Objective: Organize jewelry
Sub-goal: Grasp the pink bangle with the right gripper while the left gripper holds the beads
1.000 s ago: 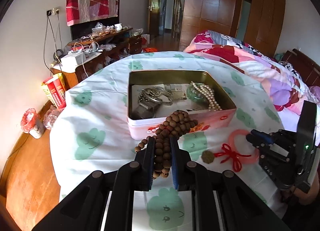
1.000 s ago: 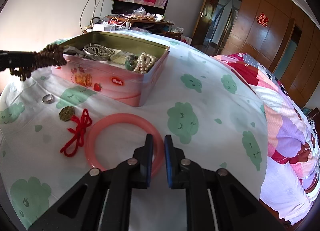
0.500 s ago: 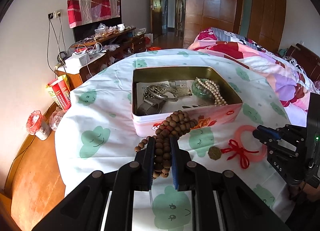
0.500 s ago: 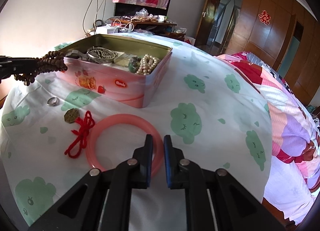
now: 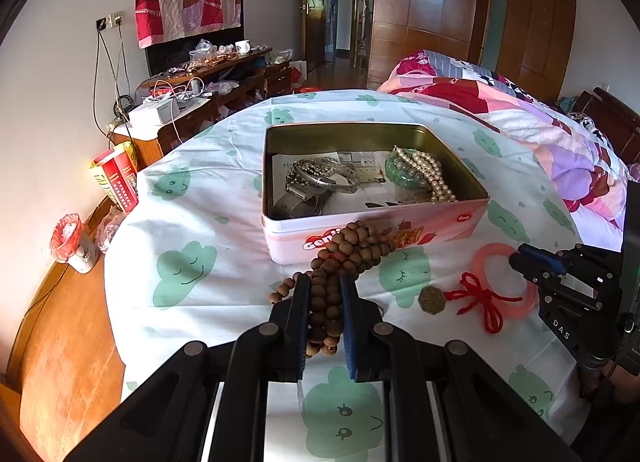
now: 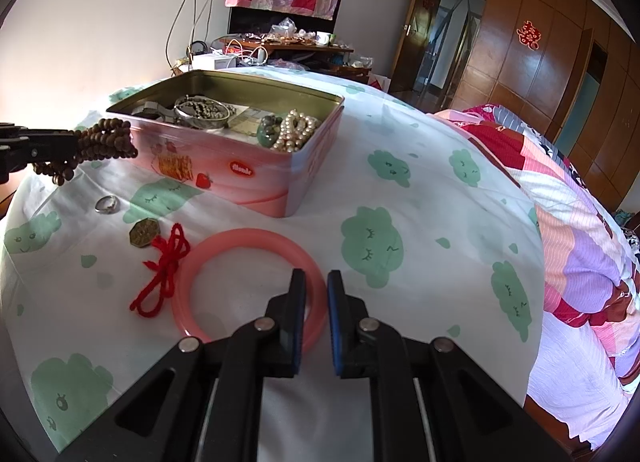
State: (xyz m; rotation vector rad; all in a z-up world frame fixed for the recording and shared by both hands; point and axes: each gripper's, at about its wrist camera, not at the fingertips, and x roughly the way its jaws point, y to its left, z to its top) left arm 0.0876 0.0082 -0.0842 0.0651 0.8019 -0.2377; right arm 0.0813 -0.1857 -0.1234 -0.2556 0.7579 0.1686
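Between the blue pads of the left gripper a bunch of brown wooden prayer beads is clamped, its loose end hanging in front of the near wall of the pink rectangular tin box, which stands open on the white bedsheet with green cloud faces and holds a silver bangle, a green bangle and a pearl strand. Lower right, the right gripper has its jaws drawn nearly together over the near rim of a pink plastic bangle lying flat on the sheet, though whether the pads press the rim I cannot tell. Just left of the bangle lie a red knotted cord tied to an octagonal brass coin, and a small silver ring beyond them.
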